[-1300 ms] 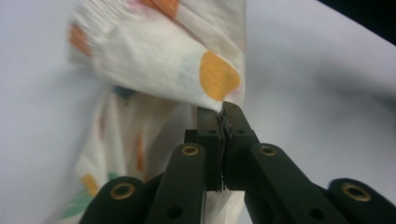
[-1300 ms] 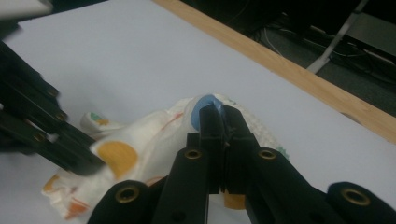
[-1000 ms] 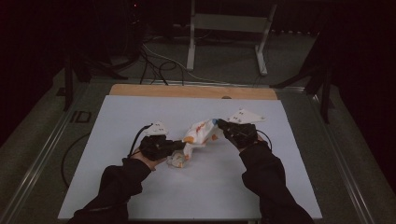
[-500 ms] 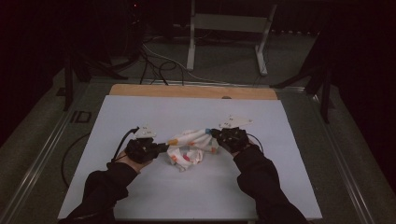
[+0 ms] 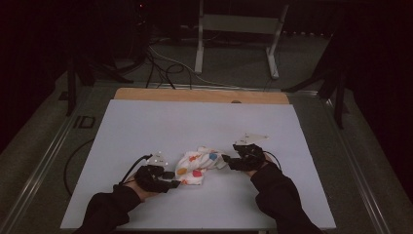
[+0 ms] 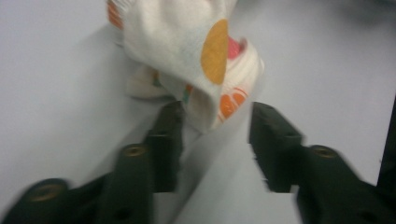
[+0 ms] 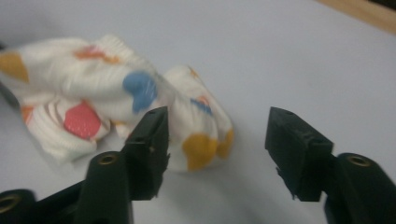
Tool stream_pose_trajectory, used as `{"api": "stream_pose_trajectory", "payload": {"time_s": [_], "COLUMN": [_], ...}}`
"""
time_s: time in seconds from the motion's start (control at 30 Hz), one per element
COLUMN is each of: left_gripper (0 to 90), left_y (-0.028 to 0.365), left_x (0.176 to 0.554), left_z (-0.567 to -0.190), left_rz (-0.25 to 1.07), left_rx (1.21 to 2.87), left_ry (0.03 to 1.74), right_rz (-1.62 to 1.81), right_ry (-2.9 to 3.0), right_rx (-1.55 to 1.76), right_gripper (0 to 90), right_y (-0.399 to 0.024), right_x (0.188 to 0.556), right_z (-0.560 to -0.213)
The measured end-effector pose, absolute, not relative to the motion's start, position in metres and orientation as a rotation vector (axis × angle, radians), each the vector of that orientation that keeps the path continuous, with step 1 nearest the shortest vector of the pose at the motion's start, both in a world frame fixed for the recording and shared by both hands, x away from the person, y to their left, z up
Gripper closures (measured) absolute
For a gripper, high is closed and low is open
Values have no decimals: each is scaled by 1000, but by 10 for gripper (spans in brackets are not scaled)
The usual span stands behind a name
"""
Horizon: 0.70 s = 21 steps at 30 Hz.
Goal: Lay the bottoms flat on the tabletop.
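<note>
The cloth (image 5: 198,166), white with orange, red and blue spots, lies bunched in a loose heap on the white mat (image 5: 146,126), near the middle of its near half. It rests on the mat by itself, neither lifted nor stretched.

The left gripper (image 5: 171,183) sits at the cloth's near left end. Its jaws have just been opening and now stand spread; in the left gripper view the cloth's (image 6: 196,56) lower fold hangs between the tips (image 6: 212,126), brushing the left jaw perhaps, but not pinched. The right gripper (image 5: 227,161) is at the cloth's right end, jaws also just opened and spread. In the right gripper view the cloth (image 7: 121,116) lies mostly behind the left jaw and the gap (image 7: 217,140) is over bare mat, so nothing is held there either.

My judgement: the carrying and setting down looks done, with both grips let go and the cloth left on the mat. It is still crumpled, so if it is meant to be laid flat or folded, that work remains, starting with a fresh hold on two edges
</note>
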State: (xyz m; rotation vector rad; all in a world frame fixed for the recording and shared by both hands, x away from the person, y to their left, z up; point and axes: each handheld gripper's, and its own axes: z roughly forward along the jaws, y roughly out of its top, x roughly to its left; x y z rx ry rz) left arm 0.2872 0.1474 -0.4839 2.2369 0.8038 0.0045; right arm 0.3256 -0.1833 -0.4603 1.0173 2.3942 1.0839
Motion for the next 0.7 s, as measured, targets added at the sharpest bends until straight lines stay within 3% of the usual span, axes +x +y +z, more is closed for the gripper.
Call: {"api": "stream_pose_trajectory", "payload": {"time_s": [0.2, 0.4, 0.43, 0.7], "left_gripper": [357, 173, 159, 162], "left_y": [151, 156, 158, 168], "left_x": [295, 302, 303, 315], "left_z": [-473, -467, -466, -451], "left_rz": [63, 86, 85, 137], "left_rx": [2226, 2202, 2193, 2127], "left_ry": [846, 877, 874, 906], "right_rz": [1093, 1133, 1133, 1128], "right_ry": [2415, 2441, 2453, 2453], "right_rx": [1062, 1035, 1017, 973], "right_gripper": [341, 208, 153, 102], "right_y": [-193, -197, -197, -201], "right_x": [322, 319, 318, 310], "right_z": [-470, -474, -474, -475]}}
